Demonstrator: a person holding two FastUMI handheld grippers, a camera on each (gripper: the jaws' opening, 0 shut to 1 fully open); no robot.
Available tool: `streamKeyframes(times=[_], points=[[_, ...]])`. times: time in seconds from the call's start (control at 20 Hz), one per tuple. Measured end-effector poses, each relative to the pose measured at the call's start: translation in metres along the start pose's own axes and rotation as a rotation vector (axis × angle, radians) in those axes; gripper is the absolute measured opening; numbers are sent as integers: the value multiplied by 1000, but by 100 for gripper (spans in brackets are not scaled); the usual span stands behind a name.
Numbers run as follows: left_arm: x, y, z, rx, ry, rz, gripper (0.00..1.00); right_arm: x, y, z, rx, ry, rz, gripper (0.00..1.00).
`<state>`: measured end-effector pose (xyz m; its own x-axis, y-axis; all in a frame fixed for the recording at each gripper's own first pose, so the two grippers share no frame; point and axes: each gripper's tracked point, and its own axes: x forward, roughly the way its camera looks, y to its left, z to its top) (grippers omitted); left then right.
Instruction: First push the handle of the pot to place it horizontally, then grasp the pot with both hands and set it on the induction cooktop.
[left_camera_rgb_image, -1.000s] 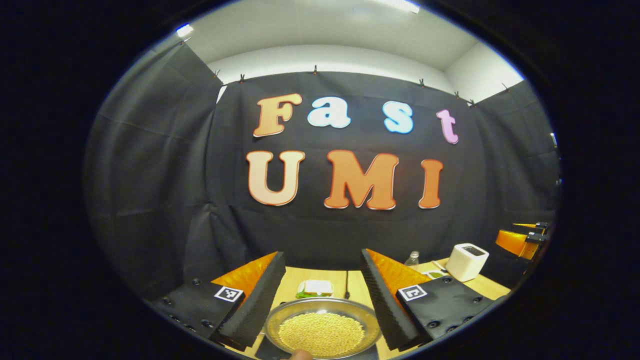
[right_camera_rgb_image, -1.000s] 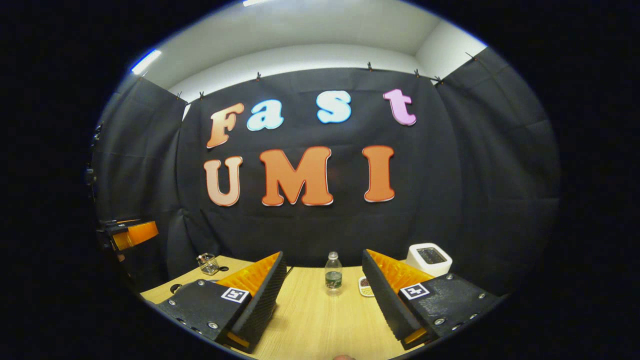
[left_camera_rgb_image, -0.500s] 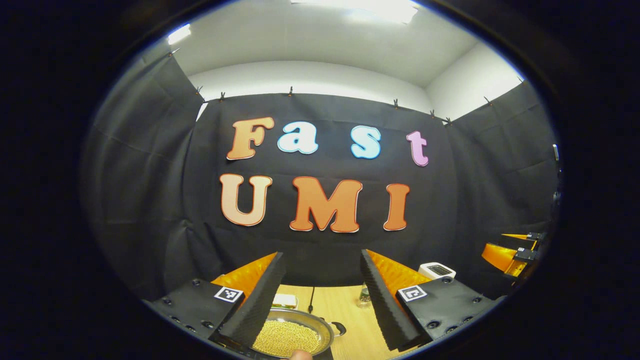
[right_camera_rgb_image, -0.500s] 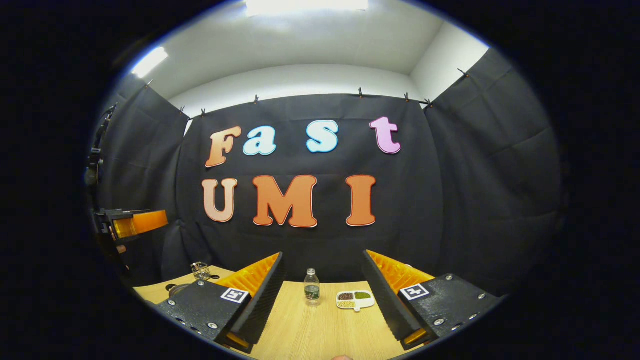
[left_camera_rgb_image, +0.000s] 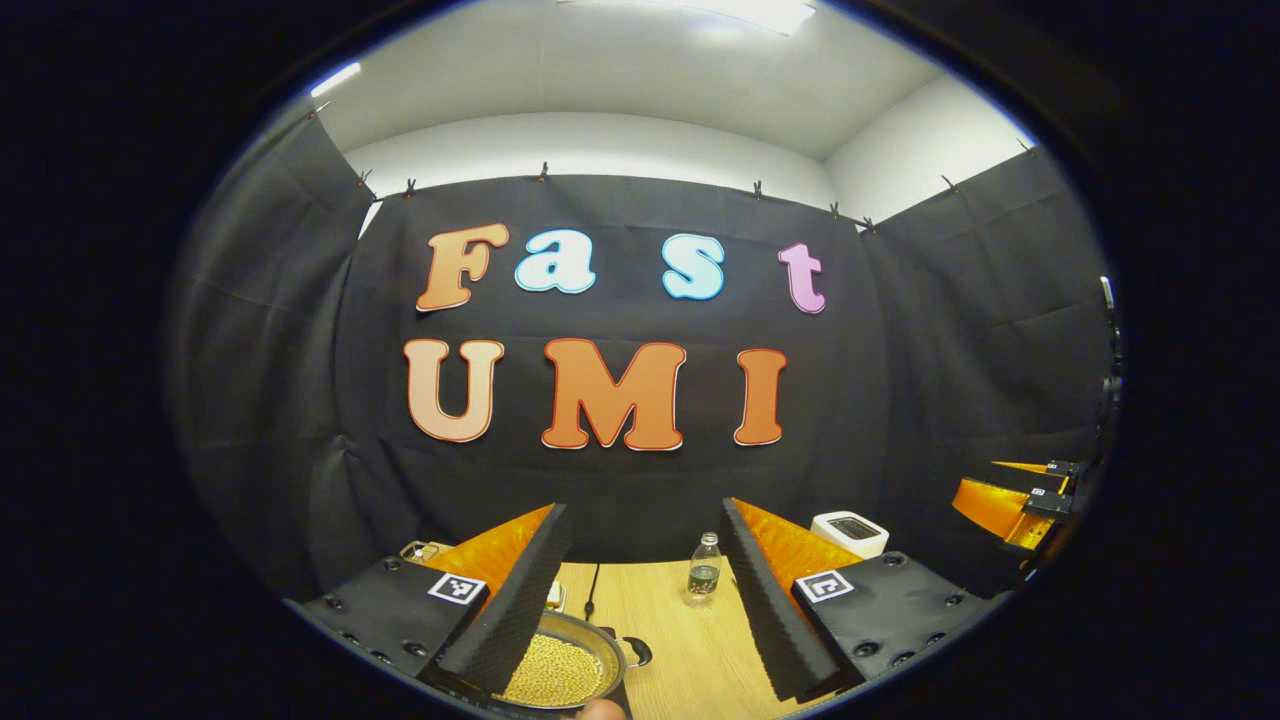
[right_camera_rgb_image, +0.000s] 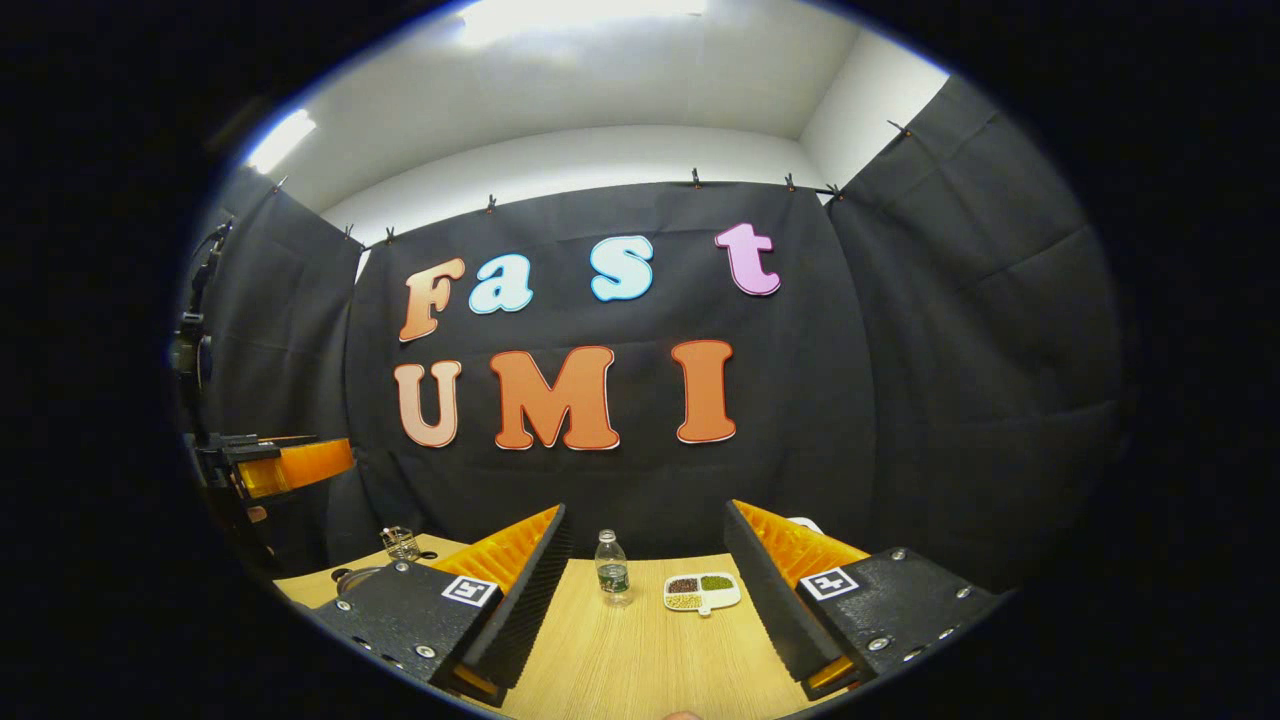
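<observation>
A metal pot (left_camera_rgb_image: 560, 668) filled with yellow beans sits low in the left gripper view, partly behind my left finger. A small loop handle (left_camera_rgb_image: 637, 652) sticks out on its right side. A dark slab edge (left_camera_rgb_image: 622, 698) shows under the pot; I cannot tell whether it is the cooktop. My left gripper (left_camera_rgb_image: 643, 508) is open, raised above and behind the pot, holding nothing. My right gripper (right_camera_rgb_image: 646, 507) is open over bare table, with the left gripper (right_camera_rgb_image: 275, 465) far off to its left. A grey rim (right_camera_rgb_image: 355, 577) shows at that view's left table edge.
On the wooden table (right_camera_rgb_image: 640, 660) stand a small water bottle (right_camera_rgb_image: 611, 580) and a divided dish of beans (right_camera_rgb_image: 702, 592). A white box (left_camera_rgb_image: 850, 530) is at back right, a wire holder (right_camera_rgb_image: 400, 543) at back left. A black cable (left_camera_rgb_image: 592, 592) runs behind the pot.
The pot has slid from between my left fingers to the lower left of that view and looks smaller. Both views swung, bringing the bottle and divided dish between the right fingers.
</observation>
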<state>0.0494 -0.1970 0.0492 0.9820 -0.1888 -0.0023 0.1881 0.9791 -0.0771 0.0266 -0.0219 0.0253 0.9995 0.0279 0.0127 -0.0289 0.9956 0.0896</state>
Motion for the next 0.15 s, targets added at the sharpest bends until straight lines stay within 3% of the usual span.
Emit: streamKeyframes(times=[0.15], points=[[3, -3, -6, -7, 12, -3, 97, 1, -2, -6, -5, 10, -1, 94]])
